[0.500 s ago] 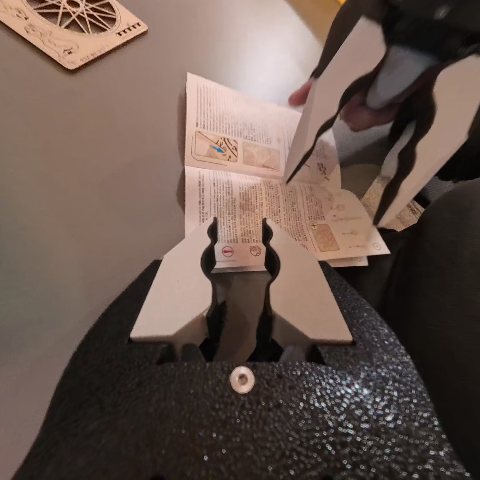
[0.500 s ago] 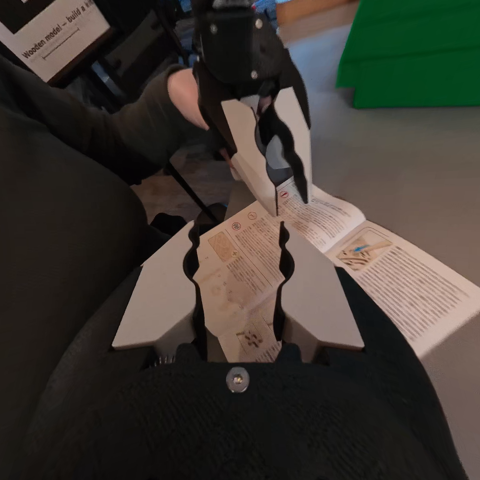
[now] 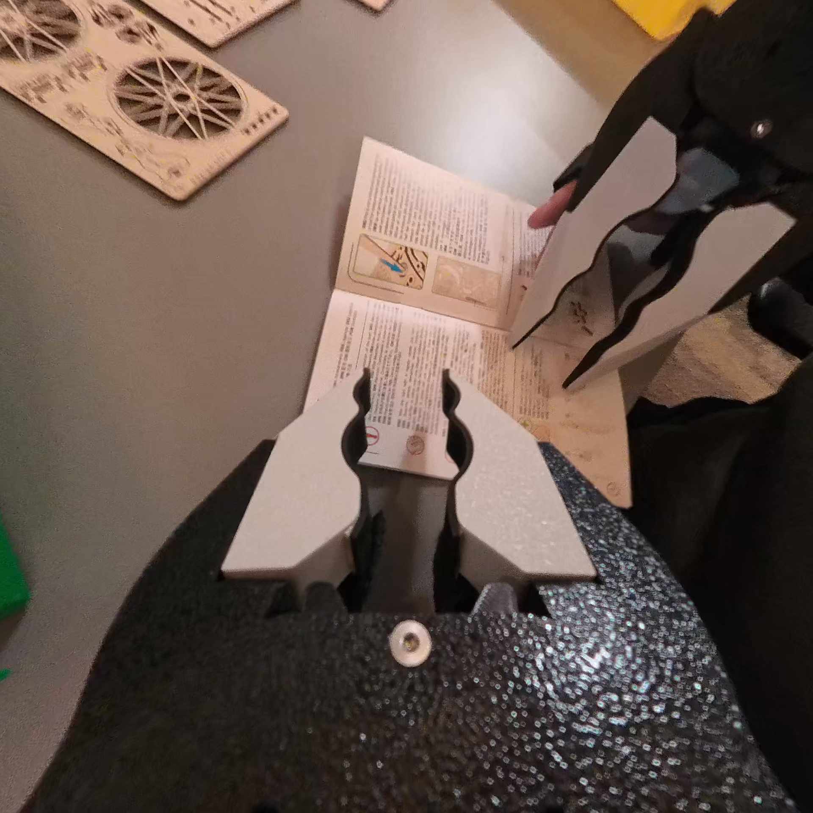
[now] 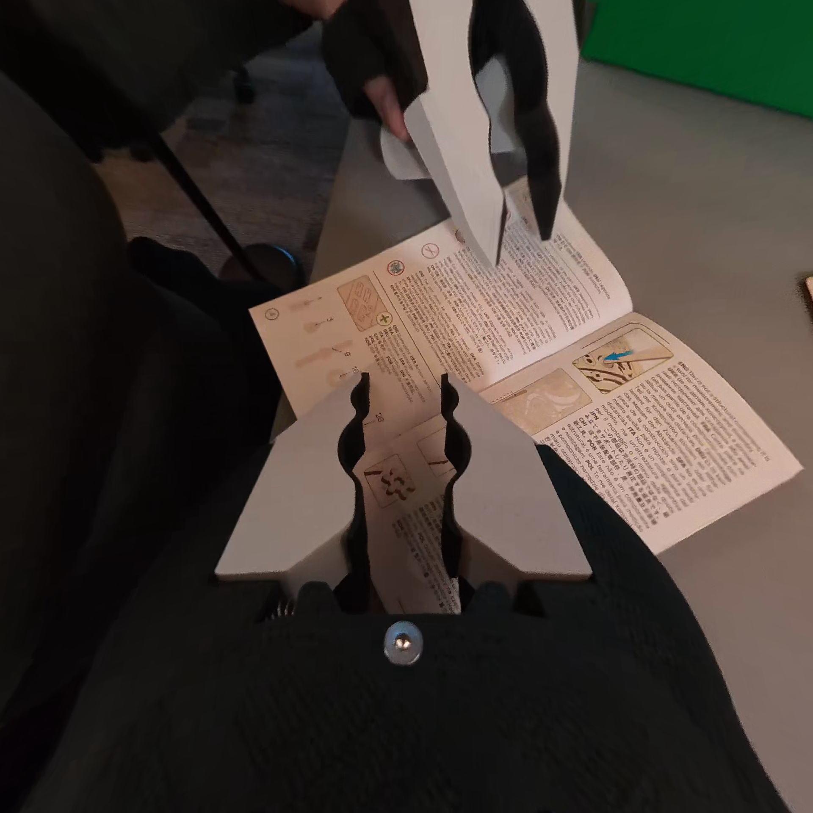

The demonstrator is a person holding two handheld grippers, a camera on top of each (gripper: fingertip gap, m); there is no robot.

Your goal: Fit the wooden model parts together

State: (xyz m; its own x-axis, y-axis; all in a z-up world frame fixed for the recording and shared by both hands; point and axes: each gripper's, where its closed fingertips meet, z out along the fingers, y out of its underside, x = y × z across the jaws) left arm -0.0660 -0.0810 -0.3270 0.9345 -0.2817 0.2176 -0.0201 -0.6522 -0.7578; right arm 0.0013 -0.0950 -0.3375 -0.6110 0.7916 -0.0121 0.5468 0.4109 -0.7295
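Observation:
A laser-cut wooden sheet (image 3: 145, 114) with wheel-shaped parts lies flat at the far left of the grey table (image 3: 176, 352). The corner of a second sheet (image 3: 211, 17) lies behind it. An open instruction leaflet (image 3: 422, 264) lies near the table's front edge and also shows in the right wrist view (image 4: 572, 352). My left gripper (image 3: 406, 378) is open and empty over the leaflet's near corner. My right gripper (image 4: 404, 379) is open and empty over the leaflet's other side, where a page fold shows between its jaws. Each gripper shows in the other's view, left (image 4: 521, 246) and right (image 3: 540, 366).
A green box (image 4: 704, 44) stands at the far side of the table, and green (image 3: 9, 572) also shows at the left edge. A wooden piece's edge (image 4: 808, 294) shows at the far right. The person's dark clothing (image 4: 88, 396) is at the table's edge, and a fingertip (image 3: 550, 211) rests behind the right gripper.
My left gripper has drawn back and risen, bringing more of the wooden sheets into view. My right gripper has moved forward over the leaflet. Both stay open.

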